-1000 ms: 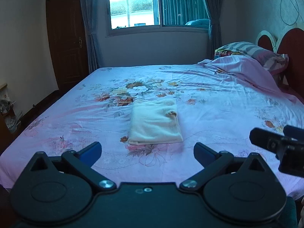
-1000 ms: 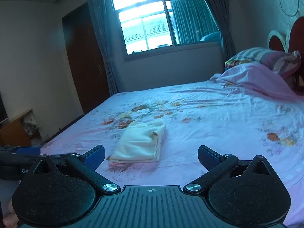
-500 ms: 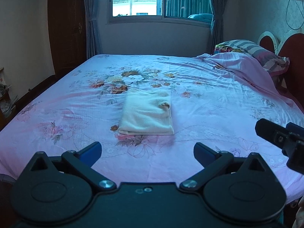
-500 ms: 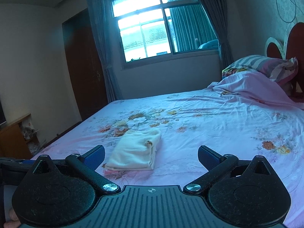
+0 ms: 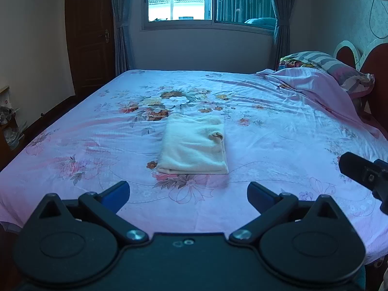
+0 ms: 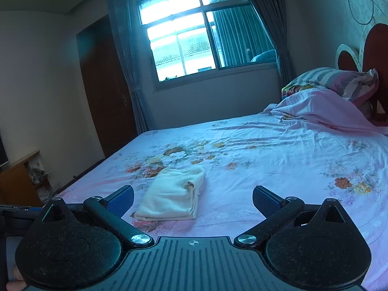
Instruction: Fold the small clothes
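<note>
A cream garment [image 5: 194,145] lies folded into a neat rectangle on the floral pink bed sheet [image 5: 278,126], in the middle of the bed. It also shows in the right wrist view [image 6: 173,194]. My left gripper [image 5: 188,194] is open and empty, held back near the bed's front edge, short of the garment. My right gripper [image 6: 193,197] is open and empty too, back from the garment and to its right. The right gripper's black body shows at the right edge of the left wrist view [image 5: 363,172].
A pink quilt [image 5: 310,84] and a striped pillow [image 5: 339,68] are heaped at the headboard [image 5: 375,58] on the right. A window [image 5: 184,0] with curtains is on the far wall, a dark door [image 5: 89,36] to the left, a wooden cabinet [image 6: 17,181] at the left.
Both grippers have pulled back and away from the bed. The folded garment has stayed where it lies. Both stay open.
</note>
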`<act>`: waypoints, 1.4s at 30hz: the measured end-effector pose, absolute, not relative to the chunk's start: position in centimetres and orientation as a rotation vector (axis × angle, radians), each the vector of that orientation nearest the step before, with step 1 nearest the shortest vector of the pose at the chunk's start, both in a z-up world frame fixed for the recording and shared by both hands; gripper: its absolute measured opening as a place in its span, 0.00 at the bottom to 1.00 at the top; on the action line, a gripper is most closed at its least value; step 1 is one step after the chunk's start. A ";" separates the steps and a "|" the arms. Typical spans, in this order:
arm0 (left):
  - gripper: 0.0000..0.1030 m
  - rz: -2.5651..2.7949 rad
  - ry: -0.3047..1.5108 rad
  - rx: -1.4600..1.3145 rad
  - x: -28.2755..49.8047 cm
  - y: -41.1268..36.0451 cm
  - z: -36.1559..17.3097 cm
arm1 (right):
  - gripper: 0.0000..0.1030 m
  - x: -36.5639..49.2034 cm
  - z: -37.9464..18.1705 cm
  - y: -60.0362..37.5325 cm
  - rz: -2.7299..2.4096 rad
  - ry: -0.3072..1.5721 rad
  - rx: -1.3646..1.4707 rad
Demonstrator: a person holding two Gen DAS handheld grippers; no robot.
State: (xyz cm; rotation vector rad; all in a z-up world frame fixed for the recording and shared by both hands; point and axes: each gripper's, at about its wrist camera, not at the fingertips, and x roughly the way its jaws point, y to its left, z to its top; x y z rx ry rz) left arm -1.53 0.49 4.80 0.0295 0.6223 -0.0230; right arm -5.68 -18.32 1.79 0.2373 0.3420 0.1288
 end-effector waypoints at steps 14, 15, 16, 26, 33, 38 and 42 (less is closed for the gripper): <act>0.99 -0.004 0.597 0.018 -1.6 0.9 5.3 | 1.00 -5.3 1.7 -17.6 0.136 0.358 0.246; 0.99 -0.003 0.596 0.019 -1.7 0.9 5.4 | 1.00 -5.3 1.7 -17.5 0.138 0.358 0.243; 0.99 -0.004 0.594 0.018 -1.7 0.9 5.4 | 1.00 -5.3 1.7 -17.4 0.140 0.358 0.242; 0.99 -0.005 0.587 0.020 -2.0 0.8 5.5 | 1.00 -5.5 1.6 -17.1 0.142 0.354 0.243; 0.99 -0.001 0.584 0.020 -2.0 1.0 5.6 | 1.00 -5.4 1.6 -16.9 0.146 0.354 0.242; 0.99 0.000 0.584 0.020 -2.0 1.0 5.6 | 1.00 -5.3 1.6 -16.7 0.148 0.356 0.240; 0.99 0.002 0.586 0.015 -2.1 1.2 5.7 | 1.00 -5.2 1.5 -16.6 0.148 0.355 0.236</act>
